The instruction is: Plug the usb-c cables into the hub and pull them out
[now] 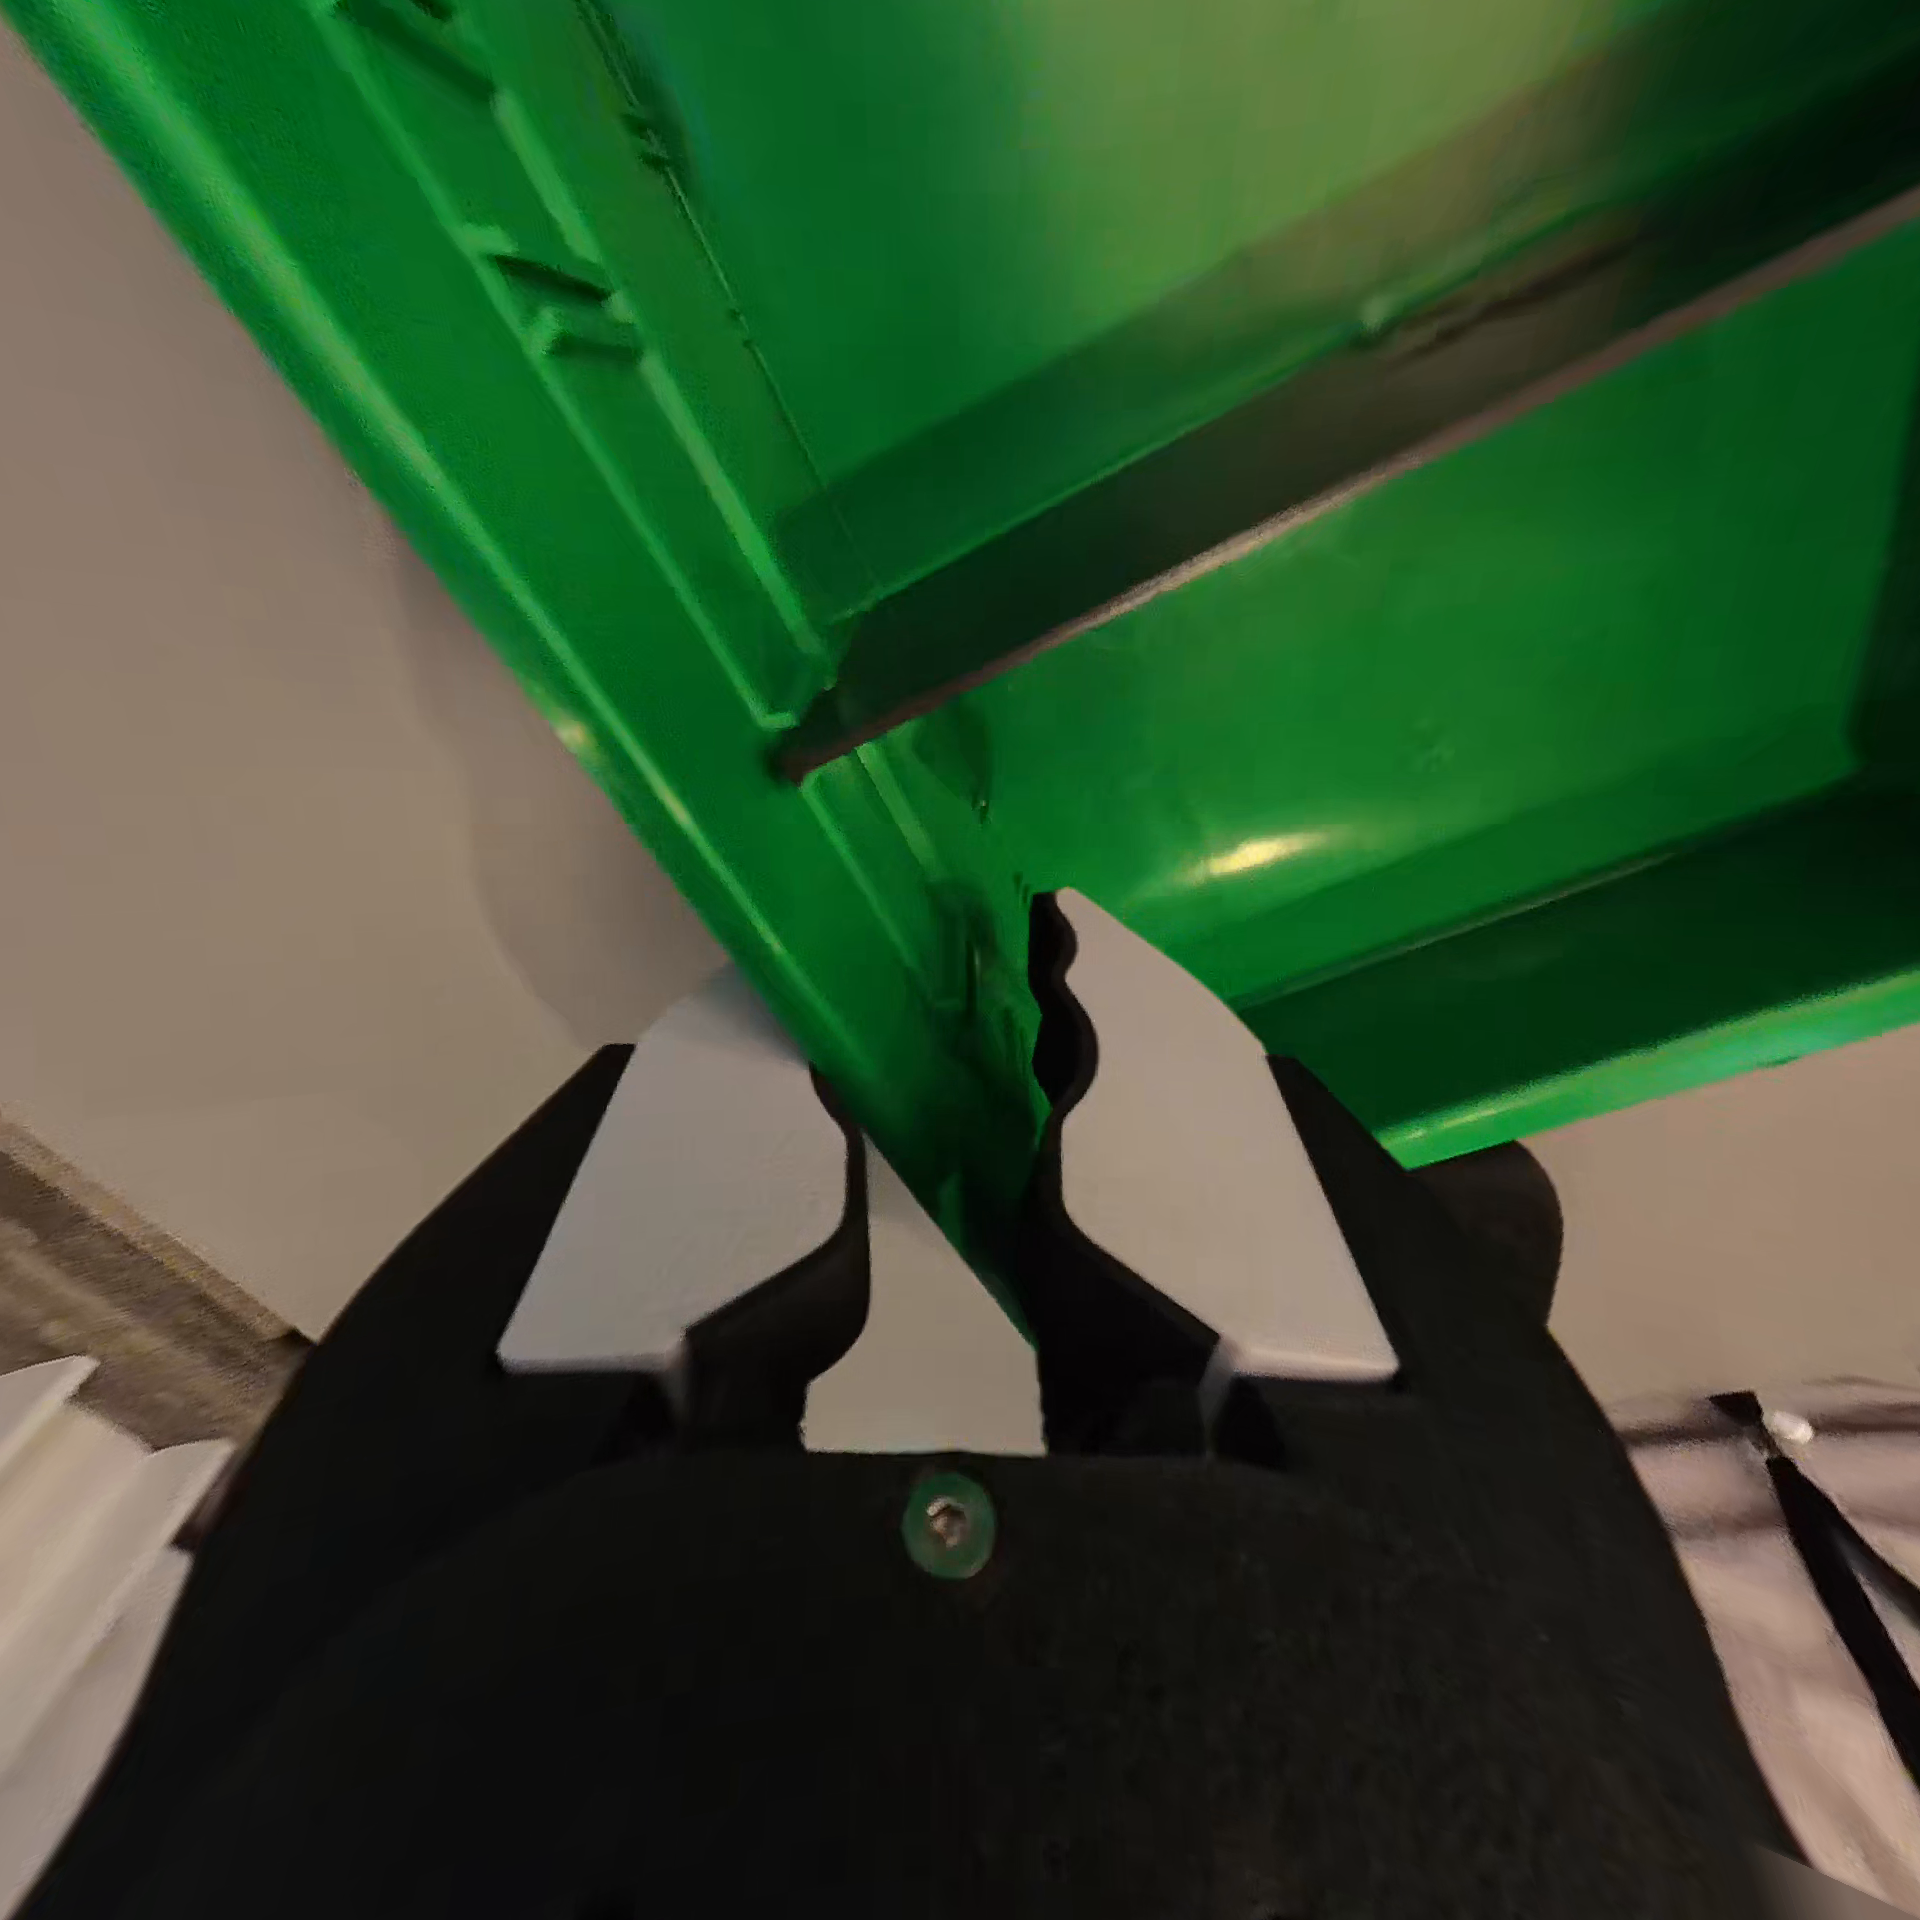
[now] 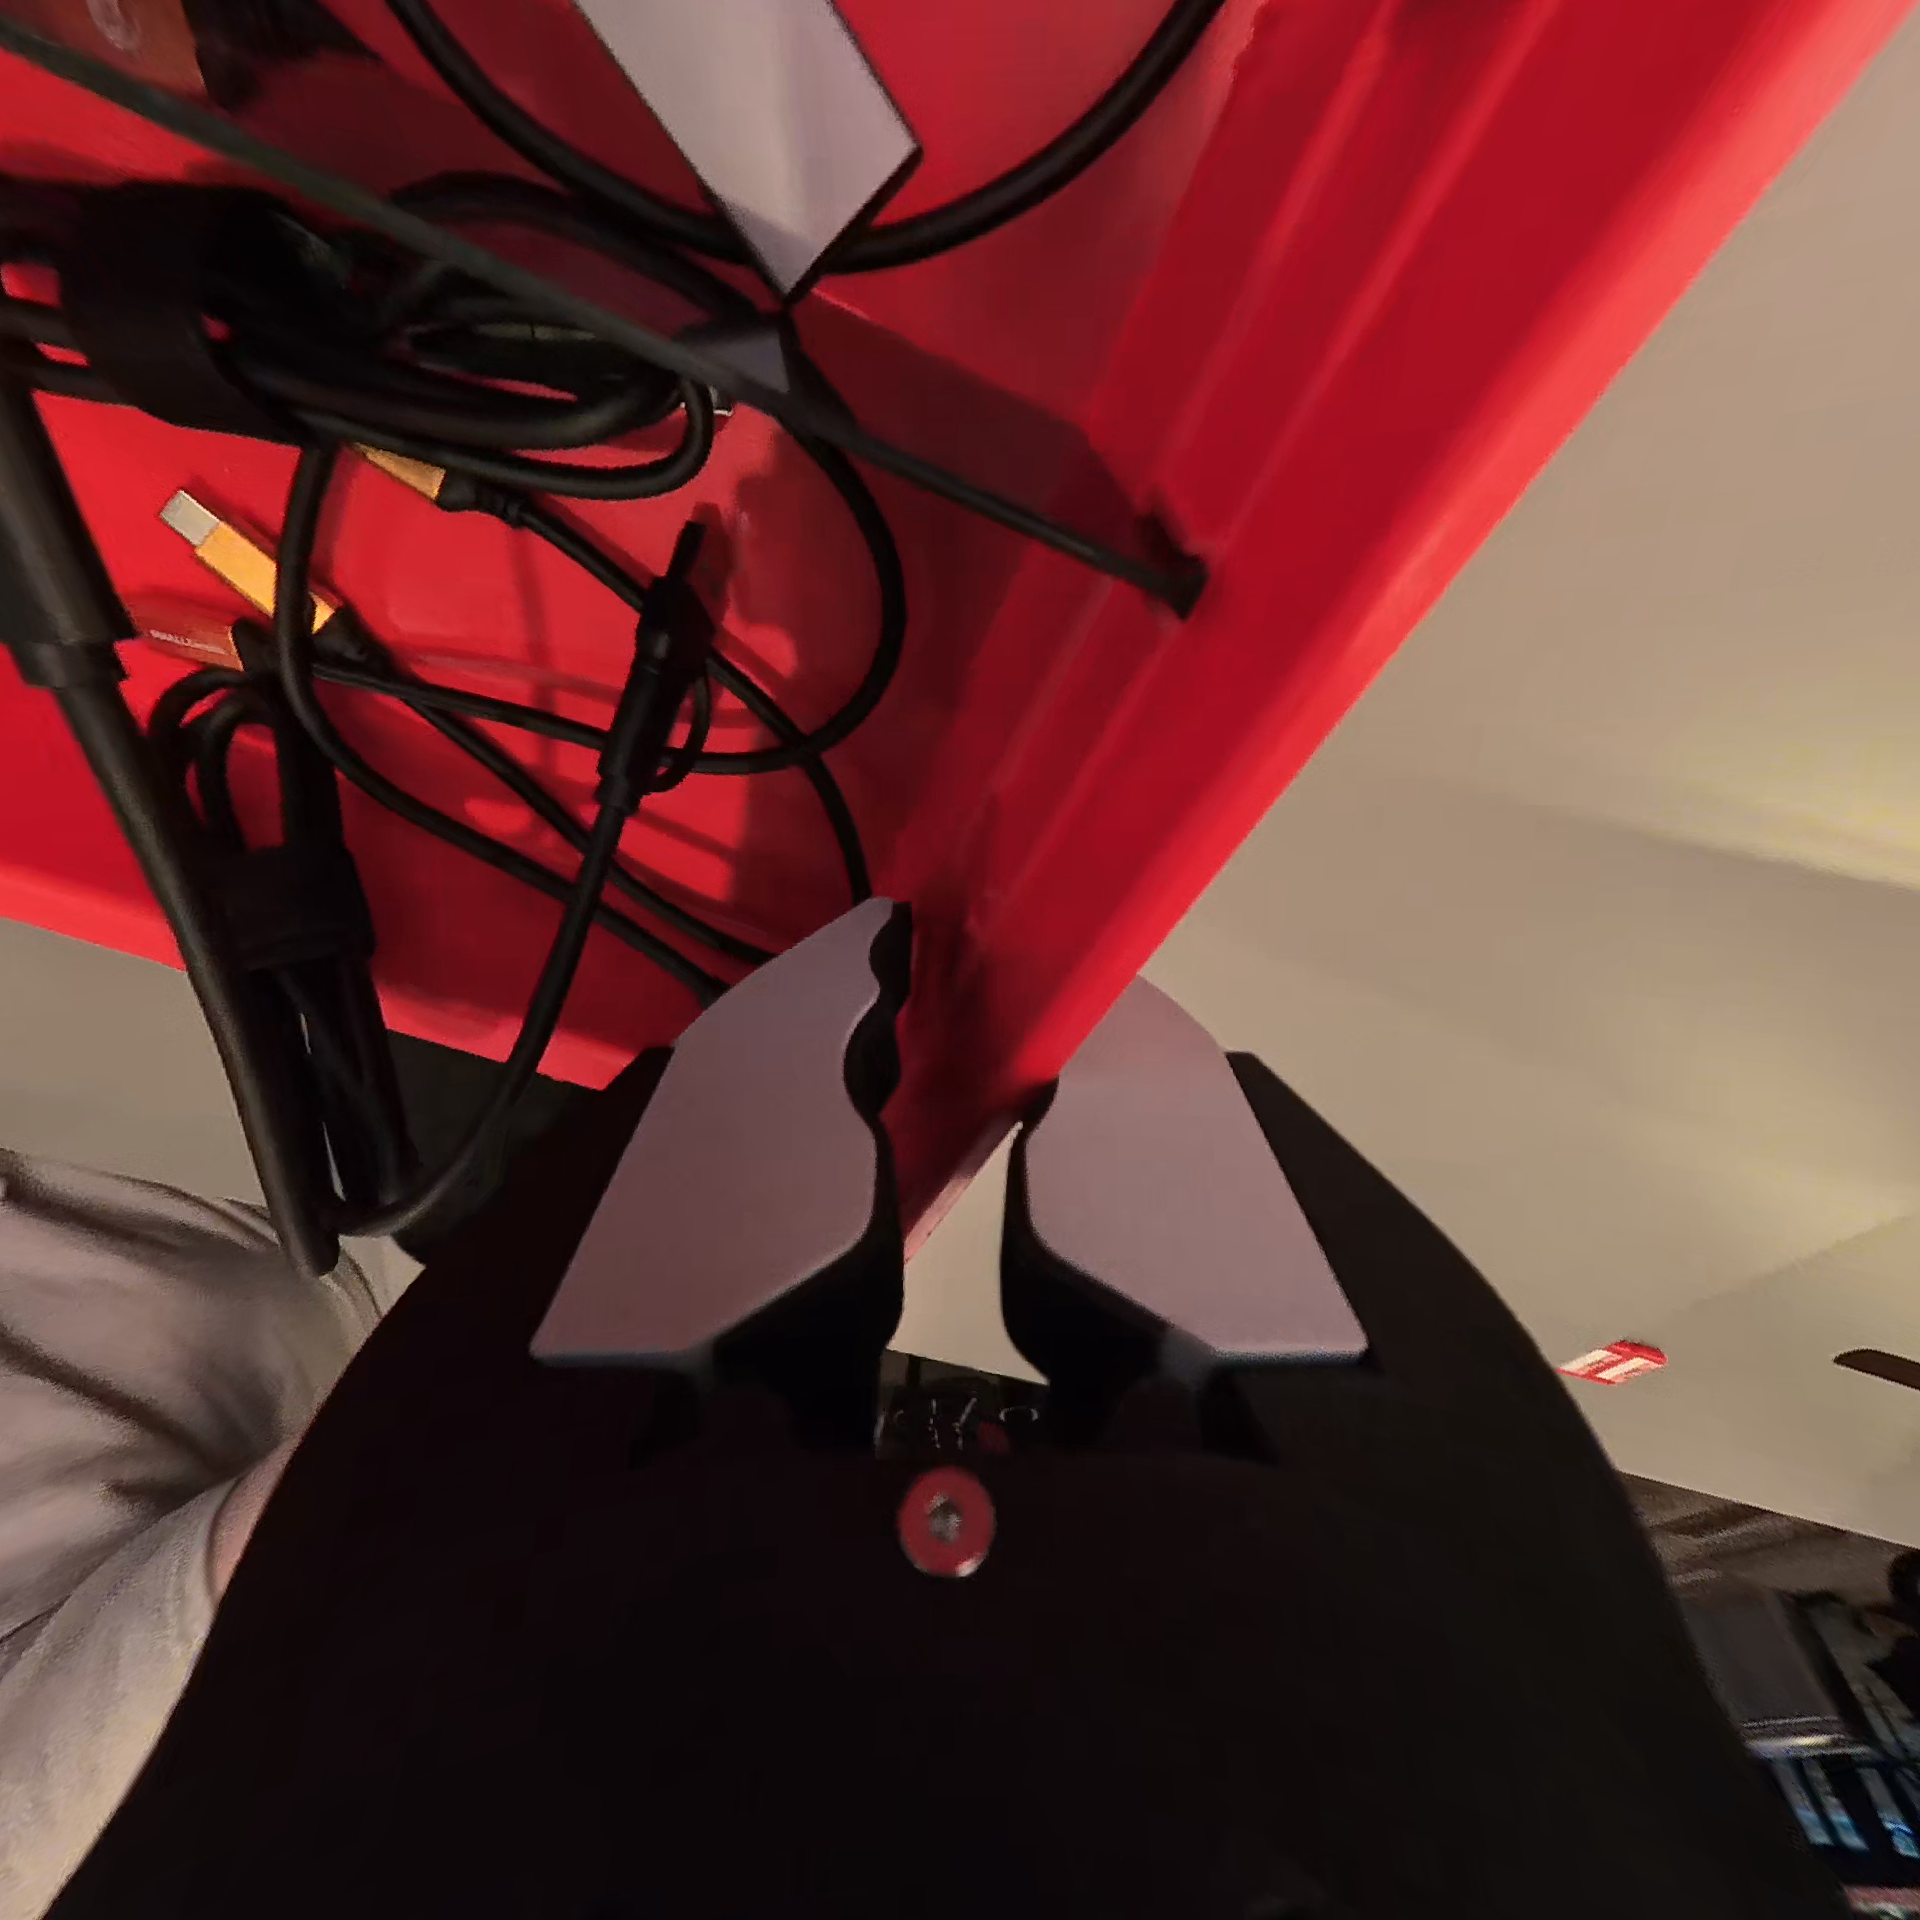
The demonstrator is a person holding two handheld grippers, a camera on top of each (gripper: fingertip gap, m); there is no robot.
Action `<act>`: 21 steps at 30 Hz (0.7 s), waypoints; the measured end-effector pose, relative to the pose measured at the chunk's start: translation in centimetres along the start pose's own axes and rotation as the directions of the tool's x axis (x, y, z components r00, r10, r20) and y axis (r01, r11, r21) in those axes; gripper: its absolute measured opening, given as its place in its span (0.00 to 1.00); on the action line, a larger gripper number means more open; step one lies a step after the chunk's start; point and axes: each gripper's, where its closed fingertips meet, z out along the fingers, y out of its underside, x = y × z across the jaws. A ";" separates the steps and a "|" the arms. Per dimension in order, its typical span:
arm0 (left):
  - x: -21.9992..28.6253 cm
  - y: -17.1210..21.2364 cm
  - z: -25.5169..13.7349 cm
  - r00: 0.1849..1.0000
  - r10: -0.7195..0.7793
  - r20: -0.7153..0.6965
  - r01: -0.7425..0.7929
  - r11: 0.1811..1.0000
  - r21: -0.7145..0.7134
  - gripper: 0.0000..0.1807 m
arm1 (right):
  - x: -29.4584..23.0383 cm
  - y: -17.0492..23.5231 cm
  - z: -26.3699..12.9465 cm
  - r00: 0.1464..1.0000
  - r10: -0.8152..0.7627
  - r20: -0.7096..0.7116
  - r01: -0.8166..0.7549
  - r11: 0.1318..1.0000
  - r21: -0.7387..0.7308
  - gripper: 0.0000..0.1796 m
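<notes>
My left gripper (image 1: 935, 1049) is shut on the side wall of a green bin (image 1: 1351, 779), one finger inside and one outside. The bin has a dark divider (image 1: 1247, 540), and the compartments in view hold nothing. My right gripper (image 2: 1003, 997) is shut on the side wall of a red bin (image 2: 1195, 416) in the same way. The red bin holds several tangled black cables (image 2: 582, 727), some with orange plugs (image 2: 249, 571), and a grey block (image 2: 769, 135) at the top. A loose black plug (image 2: 665, 623) lies mid-bin. Whether the grey block is the hub, I cannot tell.
A thin black divider (image 2: 935, 457) crosses the red bin. A bundled black cable (image 2: 301, 1018) hangs over the bin's near edge. A person's grey sleeve (image 2: 94, 1403) is at lower left; grey fabric with black straps (image 1: 1787, 1579) shows in the left wrist view. Pale surfaces lie behind both bins. About 60 cm separates my left fingertips from my right.
</notes>
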 end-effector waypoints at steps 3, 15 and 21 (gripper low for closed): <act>1.3 -0.1 0.1 0.997 0.060 0.040 -0.059 0.997 -0.043 0.20 | -2.1 -1.2 0.0 1.000 -0.029 -0.006 0.028 0.999 -0.026 0.10; 4.5 1.4 -0.4 0.982 0.188 0.019 -0.185 0.976 -0.117 0.21 | -5.3 -3.2 -0.1 0.992 -0.115 -0.053 0.113 0.993 -0.031 0.17; 3.9 1.5 -4.7 0.974 0.172 0.149 -0.183 0.981 0.060 0.20 | -5.4 -3.4 -2.7 0.988 -0.090 -0.123 0.100 0.991 0.086 0.20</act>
